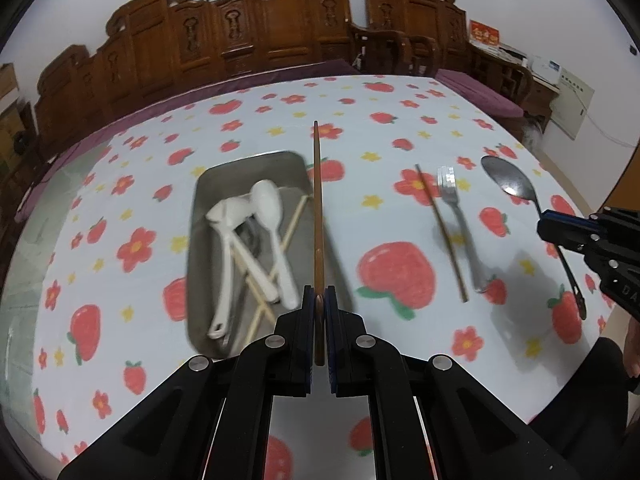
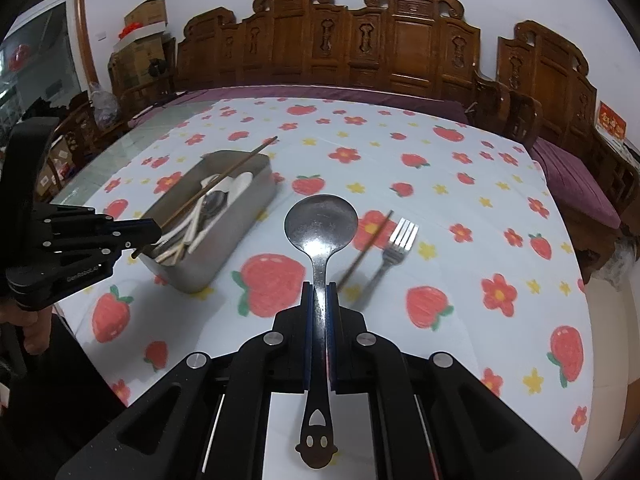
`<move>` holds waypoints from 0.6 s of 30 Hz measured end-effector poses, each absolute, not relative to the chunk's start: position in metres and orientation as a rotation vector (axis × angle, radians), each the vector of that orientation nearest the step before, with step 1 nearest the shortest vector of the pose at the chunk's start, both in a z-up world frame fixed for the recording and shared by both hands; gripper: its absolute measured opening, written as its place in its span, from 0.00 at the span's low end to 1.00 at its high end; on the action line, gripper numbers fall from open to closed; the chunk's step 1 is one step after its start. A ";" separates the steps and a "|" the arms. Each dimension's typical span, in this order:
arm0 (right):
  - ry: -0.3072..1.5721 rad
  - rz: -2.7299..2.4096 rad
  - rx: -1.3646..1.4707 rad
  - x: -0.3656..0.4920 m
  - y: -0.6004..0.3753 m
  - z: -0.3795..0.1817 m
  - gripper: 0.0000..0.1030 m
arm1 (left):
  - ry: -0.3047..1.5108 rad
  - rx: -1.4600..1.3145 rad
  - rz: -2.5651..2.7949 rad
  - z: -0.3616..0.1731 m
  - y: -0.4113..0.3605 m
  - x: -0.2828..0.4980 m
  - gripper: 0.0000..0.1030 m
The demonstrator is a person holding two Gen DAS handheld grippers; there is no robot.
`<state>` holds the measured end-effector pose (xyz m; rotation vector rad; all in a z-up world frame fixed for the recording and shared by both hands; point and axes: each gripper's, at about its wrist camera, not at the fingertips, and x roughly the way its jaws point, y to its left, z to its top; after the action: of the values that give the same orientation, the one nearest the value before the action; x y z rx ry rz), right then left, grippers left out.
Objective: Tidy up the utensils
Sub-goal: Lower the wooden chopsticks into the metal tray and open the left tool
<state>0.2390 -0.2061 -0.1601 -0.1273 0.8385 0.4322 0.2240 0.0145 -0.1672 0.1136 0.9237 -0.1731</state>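
Note:
My left gripper (image 1: 319, 294) is shut on a brown chopstick (image 1: 318, 216) and holds it above the right side of the metal tray (image 1: 200, 208). The tray (image 2: 244, 208) holds white spoons (image 1: 266, 216), pale chopsticks and a metal spoon. My right gripper (image 2: 319, 290) is shut on the handle of a metal spoon (image 2: 320, 224), held above the cloth; it also shows in the left wrist view (image 1: 510, 180). A second brown chopstick (image 1: 442, 232) and a metal fork (image 1: 460, 224) lie on the cloth right of the tray. They also show in the right wrist view: chopstick (image 2: 366, 246), fork (image 2: 394, 248).
The table carries a white cloth (image 2: 460, 240) printed with strawberries and flowers. Carved wooden chairs (image 2: 360, 52) with purple cushions line the far side and the right side. Cardboard boxes (image 2: 140, 40) stand at the back left.

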 end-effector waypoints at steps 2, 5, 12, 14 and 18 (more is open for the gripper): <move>0.839 0.443 -0.133 0.240 -0.196 -0.159 0.07 | 0.935 0.106 -0.162 -0.170 0.025 0.225 0.04; 0.841 0.457 -0.143 0.242 -0.183 -0.160 0.07 | 0.951 0.091 -0.144 -0.175 0.039 0.228 0.04; 0.850 0.478 -0.160 0.245 -0.162 -0.161 0.07 | 0.990 0.058 -0.117 -0.187 0.061 0.241 0.04; 0.853 0.482 -0.163 0.245 -0.158 -0.161 0.07 | 0.996 0.057 -0.116 -0.189 0.063 0.244 0.04; 0.857 0.490 -0.167 0.247 -0.151 -0.162 0.07 | 1.003 0.051 -0.113 -0.193 0.065 0.249 0.04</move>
<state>0.2467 -0.1506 -0.1621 -0.1666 0.8569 0.4896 0.2488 0.0651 -0.1926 0.0506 1.0030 -0.1134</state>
